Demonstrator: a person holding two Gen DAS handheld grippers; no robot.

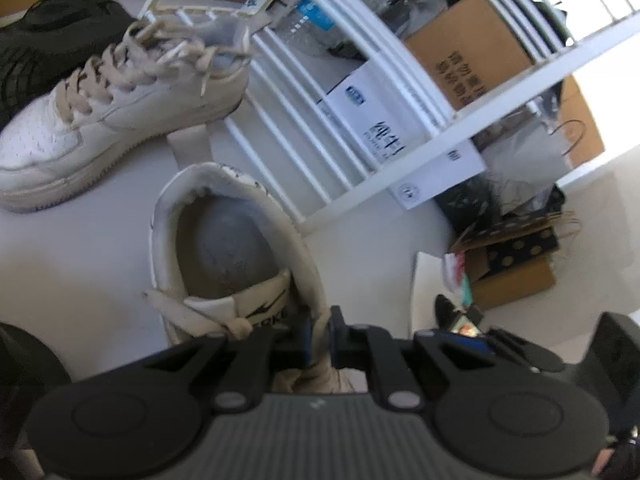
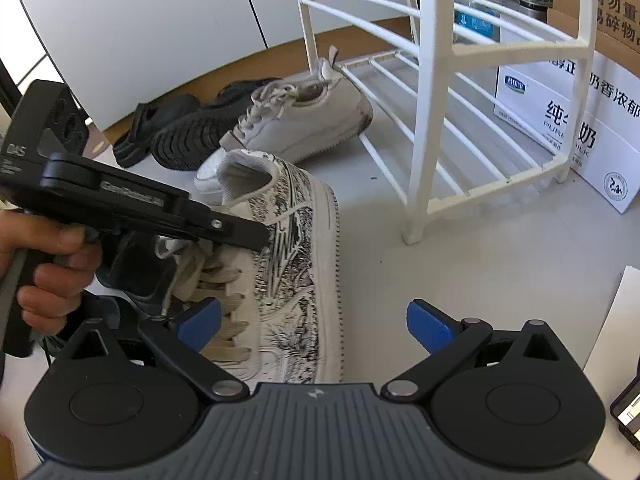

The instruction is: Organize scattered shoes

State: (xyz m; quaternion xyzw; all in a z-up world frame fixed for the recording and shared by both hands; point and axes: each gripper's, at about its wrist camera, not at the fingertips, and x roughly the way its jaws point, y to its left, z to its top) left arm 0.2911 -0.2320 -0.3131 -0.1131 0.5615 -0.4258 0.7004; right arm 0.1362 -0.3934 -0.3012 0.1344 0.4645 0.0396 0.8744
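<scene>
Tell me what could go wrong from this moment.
1. The left gripper pinches only the thin side wall of the patterned shoe, so the shoe may slip or twist out.
2. The loose laces could snag.
3. The carried shoe may bump the white shoe beside the rack.

Patterned sneaker (image 2: pixel 296 272) before rack (image 2: pixel 440 120), floor-level.
</scene>
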